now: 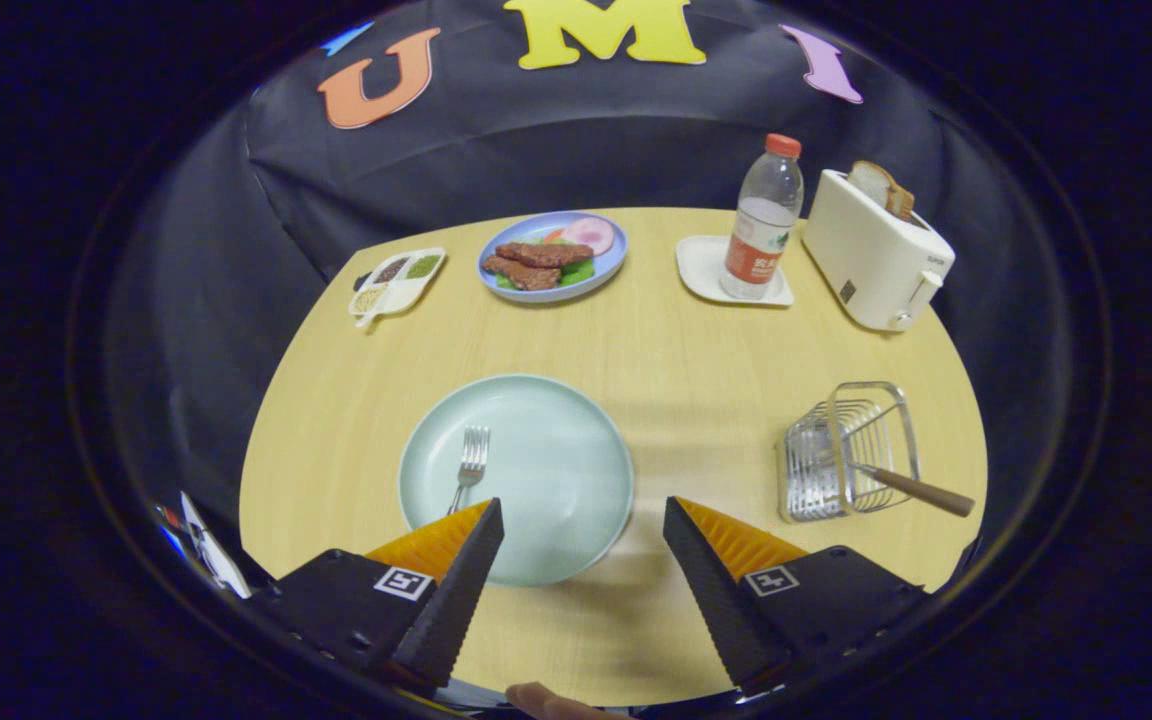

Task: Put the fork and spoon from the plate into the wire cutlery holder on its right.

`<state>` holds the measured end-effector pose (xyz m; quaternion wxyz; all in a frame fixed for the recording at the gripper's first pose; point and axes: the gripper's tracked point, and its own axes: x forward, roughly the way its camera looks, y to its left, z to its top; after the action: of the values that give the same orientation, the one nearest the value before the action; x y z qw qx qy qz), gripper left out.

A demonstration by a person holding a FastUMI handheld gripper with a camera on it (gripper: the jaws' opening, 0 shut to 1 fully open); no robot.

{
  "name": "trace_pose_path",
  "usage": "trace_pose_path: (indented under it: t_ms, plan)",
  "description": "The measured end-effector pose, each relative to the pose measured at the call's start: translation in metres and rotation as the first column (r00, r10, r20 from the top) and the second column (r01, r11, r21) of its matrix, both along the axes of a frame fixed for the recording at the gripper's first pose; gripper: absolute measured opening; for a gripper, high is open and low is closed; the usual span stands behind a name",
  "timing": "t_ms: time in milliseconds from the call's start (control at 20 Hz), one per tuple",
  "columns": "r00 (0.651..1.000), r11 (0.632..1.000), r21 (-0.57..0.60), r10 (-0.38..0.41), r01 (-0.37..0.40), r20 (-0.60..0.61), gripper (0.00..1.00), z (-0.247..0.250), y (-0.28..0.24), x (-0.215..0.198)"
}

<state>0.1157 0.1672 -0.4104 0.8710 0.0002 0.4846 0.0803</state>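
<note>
While my gripper (pixel 584 515) hangs wide open and empty over the near rim of the pale green plate (pixel 556 500), the fork (pixel 470 467) lies on the plate's left half, tines pointing away from me, handle running back under my left finger. To the right, well apart from the plate, the wire cutlery holder (pixel 841 450) sits near the table's (pixel 696 340) right edge, a wooden-handled utensil (pixel 911 488) sticking out sideways. Bare tabletop lies between plate and holder.
</note>
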Motion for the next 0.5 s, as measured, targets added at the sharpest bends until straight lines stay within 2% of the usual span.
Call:
trace_pose_path:
  t_ms: [300,500]
  plan:
    - [1.0,1.0,0.008,-0.012,0.012,-0.02,0.95,-0.026,0.049,-0.011]
    - [0.999,0.999,-0.031,-0.033,0.033,-0.017,0.82,-0.046,0.069,-0.014]
